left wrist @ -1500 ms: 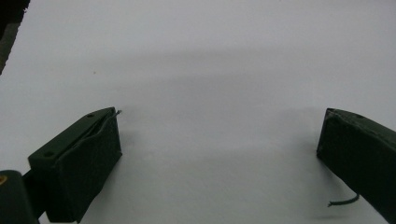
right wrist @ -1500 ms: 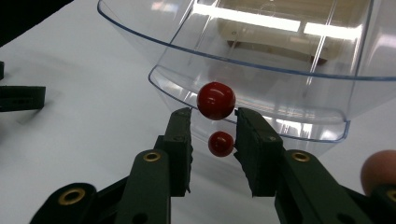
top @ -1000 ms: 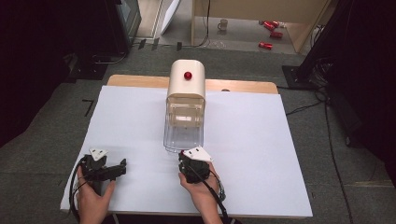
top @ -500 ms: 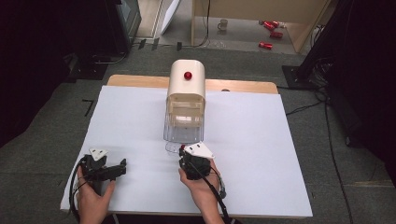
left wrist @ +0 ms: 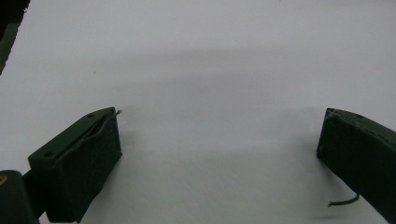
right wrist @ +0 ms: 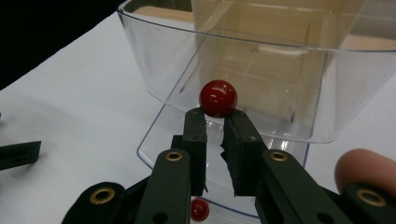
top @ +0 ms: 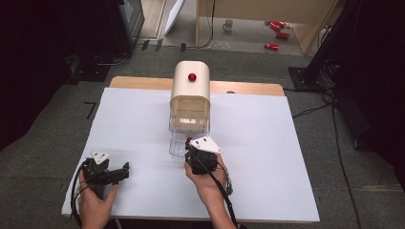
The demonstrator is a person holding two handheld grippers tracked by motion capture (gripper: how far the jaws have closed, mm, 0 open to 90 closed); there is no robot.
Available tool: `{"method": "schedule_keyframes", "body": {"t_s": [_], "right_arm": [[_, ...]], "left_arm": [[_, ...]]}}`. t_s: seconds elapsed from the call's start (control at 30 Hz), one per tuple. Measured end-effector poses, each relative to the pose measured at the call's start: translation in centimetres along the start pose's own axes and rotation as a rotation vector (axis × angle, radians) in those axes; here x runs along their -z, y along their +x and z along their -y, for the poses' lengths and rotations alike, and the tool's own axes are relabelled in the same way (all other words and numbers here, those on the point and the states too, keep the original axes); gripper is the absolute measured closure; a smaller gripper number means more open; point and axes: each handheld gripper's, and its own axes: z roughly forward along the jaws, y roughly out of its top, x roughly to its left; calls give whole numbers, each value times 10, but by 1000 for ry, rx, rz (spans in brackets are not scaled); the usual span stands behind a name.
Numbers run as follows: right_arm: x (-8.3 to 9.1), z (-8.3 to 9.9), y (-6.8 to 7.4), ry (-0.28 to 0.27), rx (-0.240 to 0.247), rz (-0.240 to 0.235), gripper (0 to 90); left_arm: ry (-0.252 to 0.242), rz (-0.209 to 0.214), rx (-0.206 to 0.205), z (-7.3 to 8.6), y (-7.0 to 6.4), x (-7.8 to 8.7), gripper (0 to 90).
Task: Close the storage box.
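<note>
A cream cabinet [top: 191, 90] with a red button on top stands at the table's far middle. Its clear plastic drawer [right wrist: 261, 70] is pulled out toward me. My right gripper [right wrist: 215, 117] is shut on the drawer's red ball knob [right wrist: 218, 97], which sits at the jaw tips. A second red knob [right wrist: 200, 210] shows lower down, under the jaws. From above, the right gripper [top: 191, 144] sits at the drawer's front [top: 177, 143]. My left gripper [left wrist: 219, 135] stands open over bare white table, and in the high view it lies at the near left [top: 125, 171].
The white table top [top: 286, 157] has free room to the right and left of the cabinet. A wooden strip [top: 143, 83] runs along the far edge. Cans and a mug lie on the floor beyond.
My right gripper has shifted slightly toward the cabinet, still at the drawer's front. The left gripper has not moved.
</note>
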Motion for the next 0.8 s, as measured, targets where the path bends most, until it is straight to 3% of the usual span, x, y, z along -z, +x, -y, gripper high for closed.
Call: {"method": "schedule_keyframes", "body": {"t_s": [0.8], "right_arm": [[-35,-31,-16,16,-14,31,801]], "left_arm": [[-2,-1,0,0,0,0,0]]}}
